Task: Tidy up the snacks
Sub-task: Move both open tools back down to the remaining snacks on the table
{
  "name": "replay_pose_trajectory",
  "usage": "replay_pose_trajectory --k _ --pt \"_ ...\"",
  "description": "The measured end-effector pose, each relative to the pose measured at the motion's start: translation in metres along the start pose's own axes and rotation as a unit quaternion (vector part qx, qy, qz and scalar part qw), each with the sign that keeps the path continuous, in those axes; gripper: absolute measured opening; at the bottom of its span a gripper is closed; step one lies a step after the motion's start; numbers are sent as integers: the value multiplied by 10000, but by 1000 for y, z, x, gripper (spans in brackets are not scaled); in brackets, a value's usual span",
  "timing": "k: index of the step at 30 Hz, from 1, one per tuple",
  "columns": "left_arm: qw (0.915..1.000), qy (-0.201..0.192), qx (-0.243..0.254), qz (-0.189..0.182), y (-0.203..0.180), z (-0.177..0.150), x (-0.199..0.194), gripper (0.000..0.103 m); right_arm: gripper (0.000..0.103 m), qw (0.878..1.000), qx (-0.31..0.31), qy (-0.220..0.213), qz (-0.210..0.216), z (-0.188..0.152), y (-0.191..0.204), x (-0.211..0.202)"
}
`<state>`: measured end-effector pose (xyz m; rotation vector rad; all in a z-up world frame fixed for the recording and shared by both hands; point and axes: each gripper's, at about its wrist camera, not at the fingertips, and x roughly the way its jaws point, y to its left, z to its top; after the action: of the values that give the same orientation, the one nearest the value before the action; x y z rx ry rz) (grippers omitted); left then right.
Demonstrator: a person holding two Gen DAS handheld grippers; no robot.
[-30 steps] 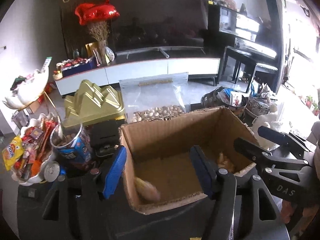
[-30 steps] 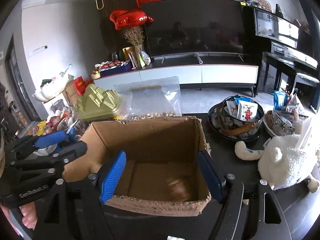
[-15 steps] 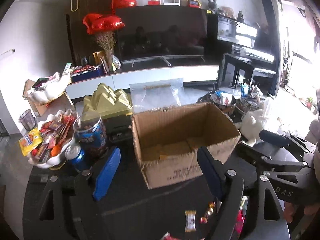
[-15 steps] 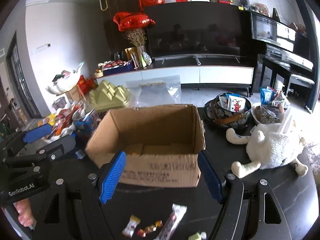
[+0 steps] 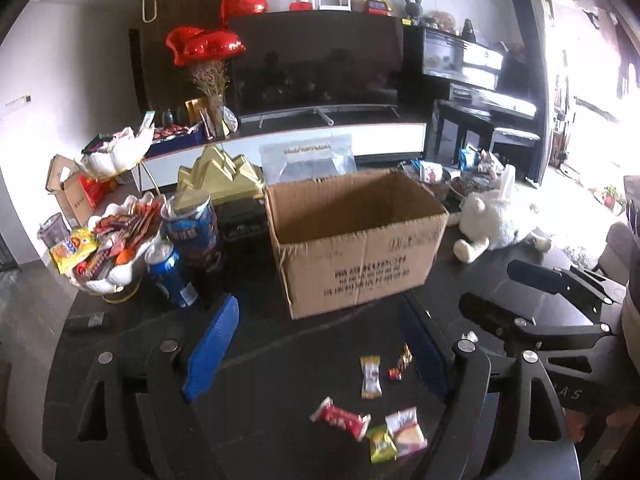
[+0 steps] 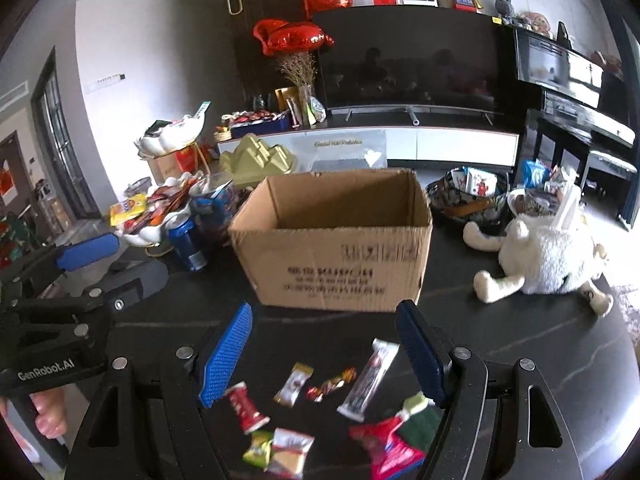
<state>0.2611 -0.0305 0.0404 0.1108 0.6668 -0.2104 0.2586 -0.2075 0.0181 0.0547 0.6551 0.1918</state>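
An open cardboard box (image 5: 356, 236) (image 6: 336, 240) stands on the dark table. Several small wrapped snacks lie loose on the table in front of it: a red packet (image 5: 340, 418), a beige candy (image 5: 370, 376), a long white bar (image 6: 370, 378) and a red bag (image 6: 384, 446). My left gripper (image 5: 320, 350) is open and empty above the snacks. My right gripper (image 6: 324, 358) is open and empty over the same pile. Each gripper shows at the edge of the other's view.
A white dish of snacks (image 5: 108, 240), a blue can (image 5: 170, 274) and a blue tub (image 5: 192, 228) stand left of the box. A white plush toy (image 6: 544, 260) and bowls of packets (image 6: 468, 196) are on the right. A gold box (image 5: 218, 178) is behind.
Both grippers have pulled back and up from inside the box to the table in front of it. The loose snacks have come into view. Both stay open.
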Motion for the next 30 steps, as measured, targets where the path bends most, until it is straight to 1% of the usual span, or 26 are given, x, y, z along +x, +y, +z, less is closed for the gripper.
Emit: replay_pose_trajectory --k 4,8,11,13,16,18,20,21,23,25,26,27,28,30 --pt "10000 70 3 41 0 -19 -5 83 75 9999 -90 3 -143 -16 5 -8" --pt "9992 377 -116 56 2 -34 1 84 75 9992 -217 296 -187 -27 9 -4" --pt "9980 559 -251 126 5 -45 8 84 75 9966 -335 720 -197 -31 9 7" --pt "9969 709 -331 101 6 -51 15 84 75 9933 -402 1058 -223 -34 7 18" --pt "9944 972 -391 118 7 -60 30 84 75 9873 -515 1472 -303 -42 2 33" --pt "9927 1145 -363 125 6 -65 41 84 74 9818 -481 1806 -334 -48 -3 44" --pt "9891 1412 -367 186 6 -71 56 83 74 9753 -432 2136 -348 -53 -9 55" --pt "9882 1476 -389 145 6 -73 61 83 74 9730 -423 2237 -384 -55 -11 59" --pt "9842 1700 -487 95 6 -79 74 83 74 9677 -509 2408 -541 -60 -15 68" --pt "9796 1910 -623 -59 5 -85 85 81 74 9632 -538 2565 -595 -63 -18 74" --pt "9773 2010 -658 -77 5 -88 90 80 74 9613 -540 2634 -607 -65 -20 76" --pt "9747 2115 -713 -92 4 -92 96 76 74 9591 -536 2710 -626 -68 -22 79" --pt "9735 2162 -733 -105 4 -94 98 74 74 9577 -536 2753 -642 -68 -22 81" --pt "9704 2277 -799 -98 2 -98 106 73 74 9543 -520 2862 -681 -73 -25 86"
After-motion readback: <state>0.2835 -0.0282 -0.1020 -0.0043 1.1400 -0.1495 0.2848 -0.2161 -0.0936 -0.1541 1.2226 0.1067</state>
